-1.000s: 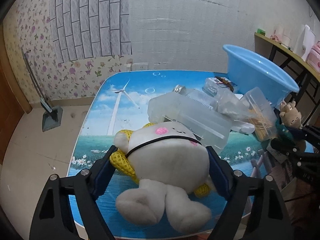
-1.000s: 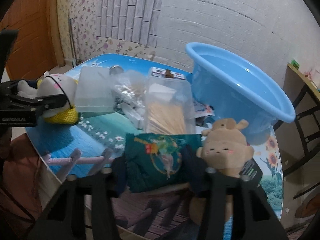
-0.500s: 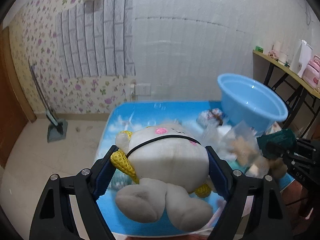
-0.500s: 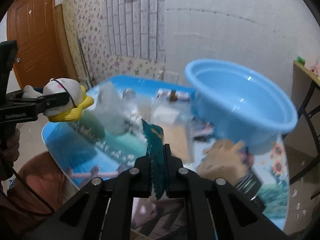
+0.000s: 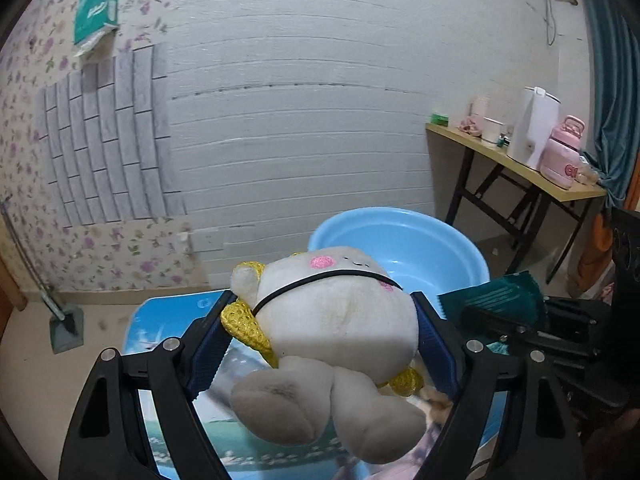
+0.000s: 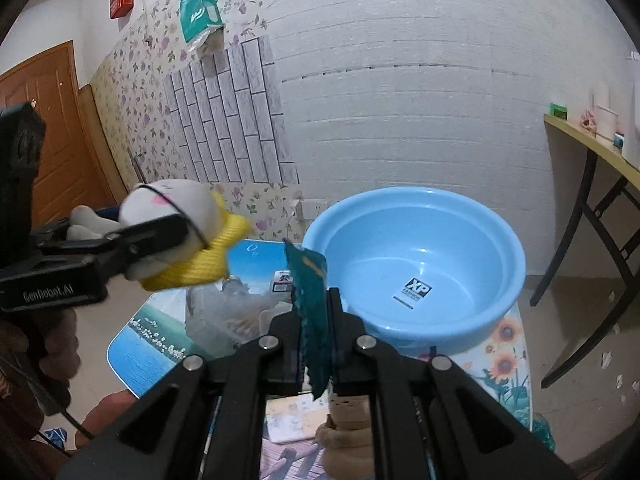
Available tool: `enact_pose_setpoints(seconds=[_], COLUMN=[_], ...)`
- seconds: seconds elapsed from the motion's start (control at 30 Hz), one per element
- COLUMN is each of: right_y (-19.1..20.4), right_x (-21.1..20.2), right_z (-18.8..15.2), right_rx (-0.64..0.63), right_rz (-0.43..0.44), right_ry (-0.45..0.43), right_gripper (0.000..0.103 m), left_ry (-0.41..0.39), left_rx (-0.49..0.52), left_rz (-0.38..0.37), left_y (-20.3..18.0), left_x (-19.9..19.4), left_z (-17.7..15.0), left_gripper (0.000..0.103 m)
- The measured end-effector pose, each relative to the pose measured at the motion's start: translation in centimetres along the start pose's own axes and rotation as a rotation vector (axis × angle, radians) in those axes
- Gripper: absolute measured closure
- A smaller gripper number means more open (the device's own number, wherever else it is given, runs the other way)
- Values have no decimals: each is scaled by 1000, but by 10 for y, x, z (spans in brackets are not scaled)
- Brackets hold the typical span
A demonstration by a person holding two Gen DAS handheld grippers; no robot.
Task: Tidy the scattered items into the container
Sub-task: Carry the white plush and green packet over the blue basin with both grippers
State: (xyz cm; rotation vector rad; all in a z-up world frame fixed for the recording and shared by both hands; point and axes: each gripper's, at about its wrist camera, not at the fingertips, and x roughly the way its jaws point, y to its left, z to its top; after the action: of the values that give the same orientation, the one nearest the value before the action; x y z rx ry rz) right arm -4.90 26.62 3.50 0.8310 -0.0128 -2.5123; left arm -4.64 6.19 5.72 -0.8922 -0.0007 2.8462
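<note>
Two items airborne, one per gripper. Left gripper [image 5: 332, 332] spread wide, fingers clamped on the flanks of a white plush toy [image 5: 336, 312] with yellow knit trim; soft body bulges between the pads, so a wide hold suits it. Right gripper [image 6: 316, 320] nearly closed, pinching a flat teal packet [image 6: 312, 304] edge-on. Both held above the table, short of the blue basin [image 6: 420, 264], which is empty, probably the drop target. Printed landscape tabletop [image 6: 140, 336] carries clear plastic clutter and a brown plush [image 6: 344, 436]. Room: white brick-pattern wall, floral wallpaper, wooden door, side table at right.
</note>
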Motion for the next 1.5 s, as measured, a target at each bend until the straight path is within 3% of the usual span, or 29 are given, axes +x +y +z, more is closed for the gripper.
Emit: enact_pose_setpoints(seconds=[0.43,0.97,1.27,1.5], right_y=[-32,-87,-104,-99], right_x=[13,52,90,103], right_z=[31,29,28,24], right_rx=[45,108,124,120], right_rz=[-4,-14,-18,-9], right_ry=[-68,-72,1,23], right_gripper=[95,95,95,94], left_ry=[57,105,179,174], left_rx=[13,77,49,38], left_rz=[-19,-48,-88,-103], left_y=[-17,-45,-43,-33], left_x=[48,122,149,146], left_z=[20,26,15,12], left_gripper=[19,19,15,13])
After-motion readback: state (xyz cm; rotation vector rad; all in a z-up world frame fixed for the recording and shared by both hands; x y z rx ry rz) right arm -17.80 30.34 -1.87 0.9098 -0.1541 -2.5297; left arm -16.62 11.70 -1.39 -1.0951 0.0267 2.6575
